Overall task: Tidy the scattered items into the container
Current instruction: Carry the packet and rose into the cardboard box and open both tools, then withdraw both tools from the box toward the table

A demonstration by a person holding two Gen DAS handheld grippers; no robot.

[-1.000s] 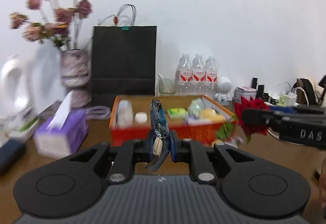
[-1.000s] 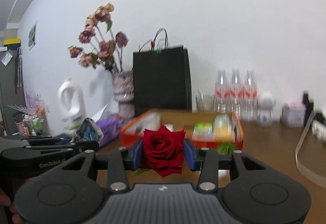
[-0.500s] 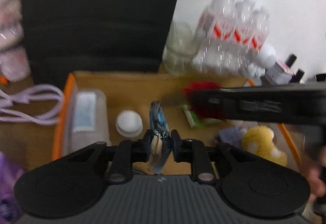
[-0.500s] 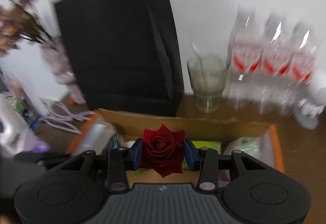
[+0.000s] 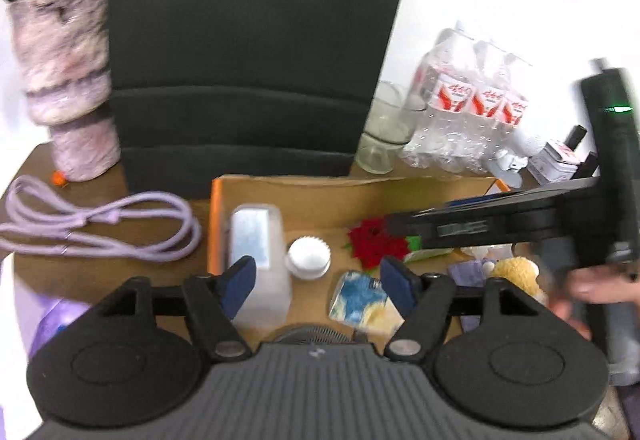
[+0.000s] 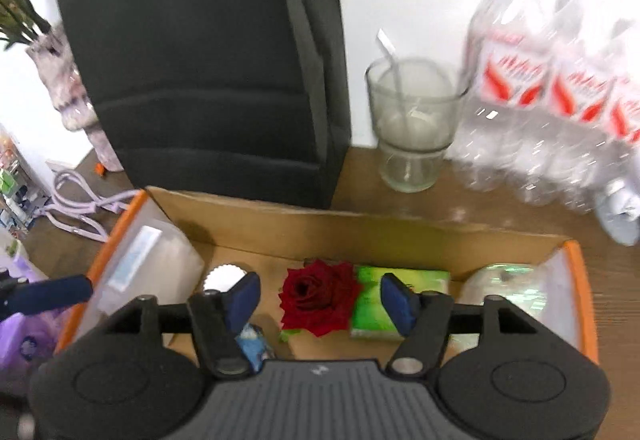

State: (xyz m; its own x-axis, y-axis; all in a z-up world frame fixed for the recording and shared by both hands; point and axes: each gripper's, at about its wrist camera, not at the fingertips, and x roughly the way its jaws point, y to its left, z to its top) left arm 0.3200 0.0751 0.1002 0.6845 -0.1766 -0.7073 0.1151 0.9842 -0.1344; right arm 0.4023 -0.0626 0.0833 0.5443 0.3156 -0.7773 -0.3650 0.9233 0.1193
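The orange-rimmed cardboard box [image 5: 304, 195] [image 6: 280, 228] lies below both grippers. My left gripper [image 5: 318, 278] is open over it; the blue snack packet [image 5: 362, 302] lies loose on the box floor between its fingers. My right gripper [image 6: 320, 294] is open; the red rose [image 6: 318, 296] [image 5: 376, 246] lies on the box floor next to a green packet [image 6: 394, 298]. The box also holds a clear plastic container [image 5: 258, 260], a white cap [image 5: 308, 258] and a yellow plush toy [image 5: 516, 272]. The right gripper's body [image 5: 500, 224] crosses the left wrist view.
A black paper bag [image 5: 252, 51] stands behind the box. A glass [image 6: 414, 119] and water bottles [image 6: 560, 111] stand at the back right. A purple cord [image 5: 100, 228] and a vase [image 5: 66, 79] are to the left. A purple tissue pack [image 6: 20, 336] lies at the left.
Both grippers have opened over the box. The snack packet and the rose have dropped from the fingers onto the box floor.
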